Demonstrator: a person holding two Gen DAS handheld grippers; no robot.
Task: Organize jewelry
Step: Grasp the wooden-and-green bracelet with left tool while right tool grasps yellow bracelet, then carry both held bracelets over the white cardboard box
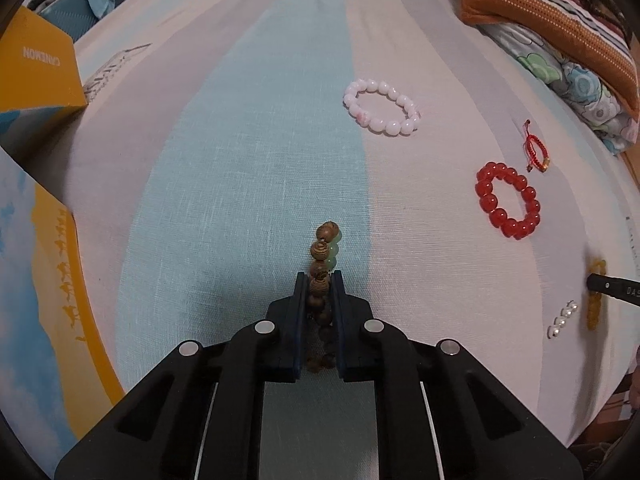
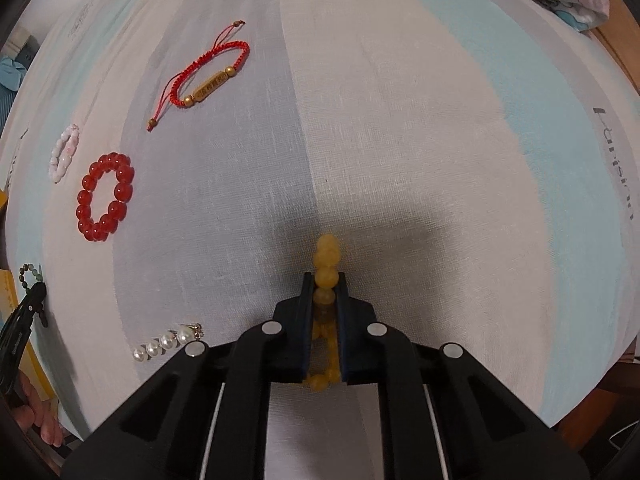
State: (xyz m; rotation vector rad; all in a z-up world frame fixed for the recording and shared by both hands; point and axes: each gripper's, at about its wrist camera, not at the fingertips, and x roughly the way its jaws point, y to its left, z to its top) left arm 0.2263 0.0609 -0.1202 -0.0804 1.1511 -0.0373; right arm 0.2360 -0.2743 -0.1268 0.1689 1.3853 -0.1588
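Observation:
My left gripper (image 1: 319, 280) is shut on a brown wooden and green bead bracelet (image 1: 322, 249), held over the striped cloth (image 1: 240, 140). My right gripper (image 2: 325, 282) is shut on a yellow bead bracelet (image 2: 327, 256); it also shows at the right edge of the left wrist view (image 1: 595, 304). On the cloth lie a pink-white bead bracelet (image 1: 382, 106), a red bead bracelet (image 1: 507, 205) (image 2: 105, 197), a red cord bracelet with gold beads (image 2: 208, 80) (image 1: 535, 148), and a short pearl piece (image 2: 168, 342) (image 1: 563, 319).
A yellow and blue box (image 1: 44, 300) stands at the left, another yellow box (image 1: 36, 68) behind it. Folded bedding and a striped orange cushion (image 1: 560, 24) lie at the far right. The cloth's edge drops off at the right (image 2: 600, 320).

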